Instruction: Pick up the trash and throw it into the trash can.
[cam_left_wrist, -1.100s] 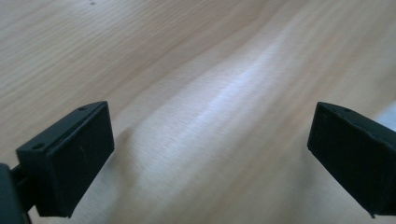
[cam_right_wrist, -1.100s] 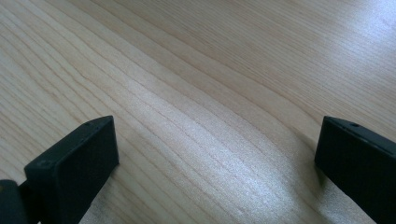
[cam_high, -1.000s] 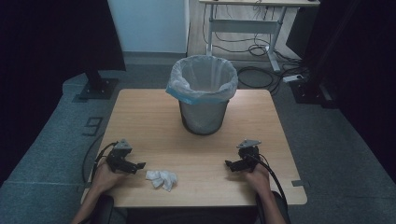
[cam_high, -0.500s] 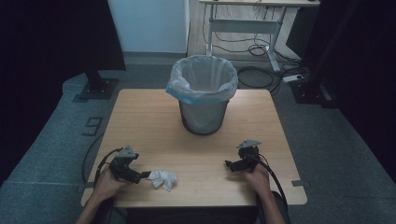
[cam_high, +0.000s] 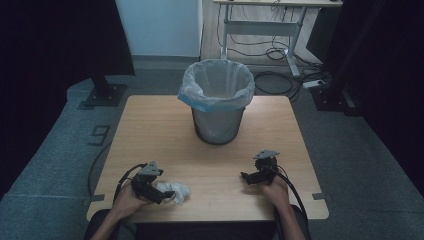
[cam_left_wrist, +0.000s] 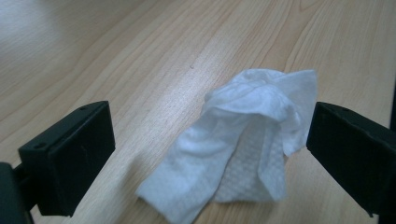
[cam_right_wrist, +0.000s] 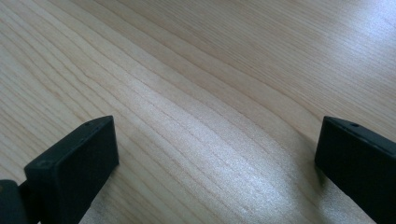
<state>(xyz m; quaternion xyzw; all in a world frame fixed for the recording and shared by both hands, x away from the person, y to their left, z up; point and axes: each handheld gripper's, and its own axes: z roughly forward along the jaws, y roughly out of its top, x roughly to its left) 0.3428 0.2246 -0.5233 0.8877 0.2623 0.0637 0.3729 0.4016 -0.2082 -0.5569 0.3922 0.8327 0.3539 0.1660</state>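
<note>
High view: a lined waste bin (cam_high: 216, 102) stands at the far centre of the surface (cam_high: 150, 130), well apart from both hands. The left tongs (cam_high: 162, 189) sit low at the near edge, against the crumpled tissue (cam_high: 177, 192), closer than one second earlier. The right tongs (cam_high: 248, 176) rest unchanged.

Left gripper view: jaws released, spread around the tissue (cam_left_wrist: 243, 140).

Right gripper view: jaws released over bare surface (cam_right_wrist: 210, 93).

1. High view is dim; surroundings of the pale wooden bench (cam_high: 165, 125) fall near black.
2. Both gripper views are brighter, with soft sheen on the wood.
3. The crumpled white tissue (cam_left_wrist: 243, 140) looks sharp, the near black jaws slightly blurred.
</note>
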